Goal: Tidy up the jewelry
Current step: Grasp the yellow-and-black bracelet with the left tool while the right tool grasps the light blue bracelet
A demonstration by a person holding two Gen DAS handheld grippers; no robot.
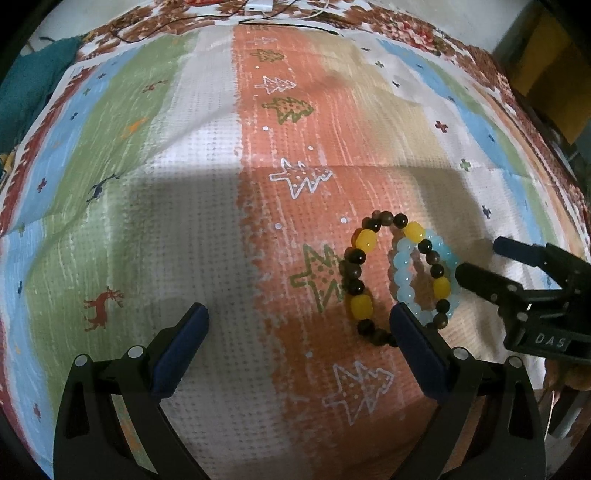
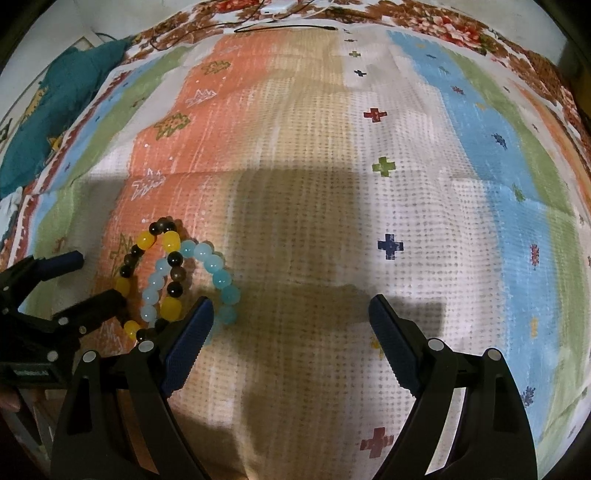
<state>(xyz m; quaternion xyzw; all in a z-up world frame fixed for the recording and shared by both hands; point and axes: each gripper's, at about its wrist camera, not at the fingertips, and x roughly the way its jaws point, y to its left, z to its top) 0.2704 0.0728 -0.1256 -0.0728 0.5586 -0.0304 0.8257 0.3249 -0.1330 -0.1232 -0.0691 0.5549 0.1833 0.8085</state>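
Brown-and-yellow bracelet (image 1: 360, 280), pale blue bracelet (image 1: 402, 266), striped cloth (image 1: 207, 206) — tree, cross motifs

A striped cloth (image 1: 207, 206) printed with trees and deer is covering the surface, over a floral sheet (image 2: 443, 22). Teal fabric (image 2: 62, 107) is lying at the far left edge. Hard shadows are falling across the near half.

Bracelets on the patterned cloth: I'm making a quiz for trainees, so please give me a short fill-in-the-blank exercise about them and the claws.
1. The dark bracelet carries large beads coloured ____.
2. It partly lies over a bracelet of pale ____ beads.
3. Both the left claw and the right claw stand ____, holding nothing.
4. Both bracelets lie on a patterned ____.

Missing words: yellow; blue; open; cloth
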